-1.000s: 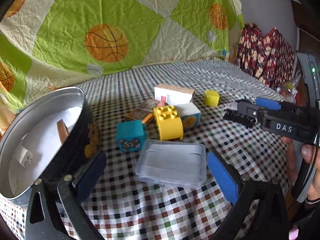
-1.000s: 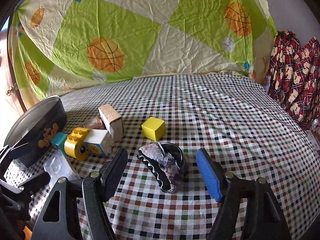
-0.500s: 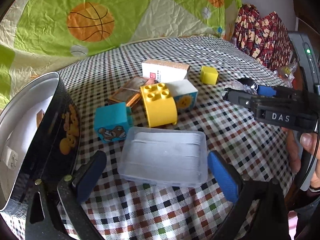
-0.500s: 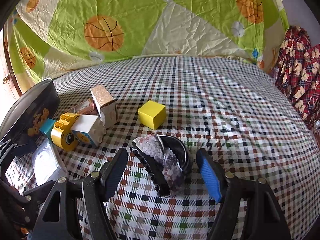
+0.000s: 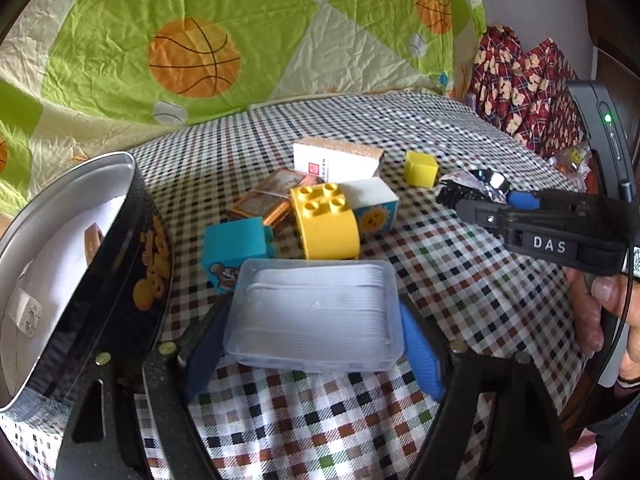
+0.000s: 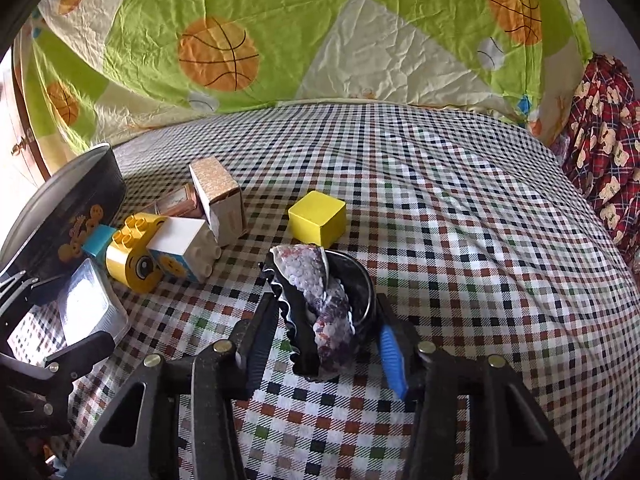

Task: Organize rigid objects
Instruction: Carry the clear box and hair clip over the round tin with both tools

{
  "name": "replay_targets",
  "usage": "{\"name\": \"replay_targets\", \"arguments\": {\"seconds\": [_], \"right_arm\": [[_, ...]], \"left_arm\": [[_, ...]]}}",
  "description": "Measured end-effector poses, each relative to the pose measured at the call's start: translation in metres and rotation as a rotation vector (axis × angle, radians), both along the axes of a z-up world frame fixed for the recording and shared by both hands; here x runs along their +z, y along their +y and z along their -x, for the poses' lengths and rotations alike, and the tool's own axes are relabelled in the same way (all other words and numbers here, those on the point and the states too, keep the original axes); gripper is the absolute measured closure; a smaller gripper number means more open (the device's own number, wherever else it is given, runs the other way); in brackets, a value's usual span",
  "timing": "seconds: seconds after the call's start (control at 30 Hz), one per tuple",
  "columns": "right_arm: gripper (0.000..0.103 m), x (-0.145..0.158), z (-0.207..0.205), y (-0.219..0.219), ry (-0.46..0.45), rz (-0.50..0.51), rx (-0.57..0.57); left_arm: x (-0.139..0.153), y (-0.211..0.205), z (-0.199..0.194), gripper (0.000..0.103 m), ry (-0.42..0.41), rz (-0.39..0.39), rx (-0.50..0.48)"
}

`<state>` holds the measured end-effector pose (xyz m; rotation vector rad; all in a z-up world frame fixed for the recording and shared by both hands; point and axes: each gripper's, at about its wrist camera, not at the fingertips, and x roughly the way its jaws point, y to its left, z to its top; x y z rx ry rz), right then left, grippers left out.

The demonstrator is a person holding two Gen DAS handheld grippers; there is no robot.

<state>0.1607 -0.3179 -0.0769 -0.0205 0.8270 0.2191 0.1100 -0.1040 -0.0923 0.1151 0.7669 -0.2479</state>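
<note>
A clear plastic box [image 5: 316, 312] lies on the checked cloth between my left gripper's [image 5: 314, 314] blue pads [image 5: 420, 350]. Its jaws are closing and the pads touch the box's two short sides. My right gripper [image 6: 326, 308] is closing on a small black fluted cup [image 6: 298, 320] with a crumpled speckled wrapper [image 6: 320, 280] inside; both fingers touch its sides. In the left wrist view the right gripper [image 5: 480, 198] reaches in from the right. The left gripper [image 6: 60, 312] shows at the right wrist view's left edge.
A black cookie tin [image 5: 132, 248] stands open at the left. Behind the clear box lie a teal block [image 5: 234, 246], a yellow studded brick [image 5: 326, 220], a white sun block [image 5: 372, 208], a cork-topped carton [image 5: 336, 160], a brown packet [image 5: 268, 200] and a yellow cube [image 6: 318, 218].
Both pairs of jaws have narrowed from wide open onto their objects: the left onto the clear box, the right onto the black cup. Neither object has left the cloth.
</note>
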Motion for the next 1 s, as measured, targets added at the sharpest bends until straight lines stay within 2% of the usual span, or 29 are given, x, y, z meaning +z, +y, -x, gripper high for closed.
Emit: {"name": "replay_targets", "arguments": {"seconds": [0.33, 0.63, 1.0], "right_arm": [[0.053, 0.011, 0.011, -0.012, -0.086, -0.051, -0.049], [0.053, 0.020, 0.025, -0.011, -0.177, -0.076, -0.043], [0.053, 0.031, 0.042, -0.015, -0.288, -0.106, -0.038]], "left_arm": [[0.011, 0.010, 0.009, 0.023, -0.126, 0.015, 0.077], [0.018, 0.019, 0.019, 0.023, -0.217, 0.029, 0.130], [0.028, 0.034, 0.037, 0.023, -0.346, 0.088, 0.213]]}}
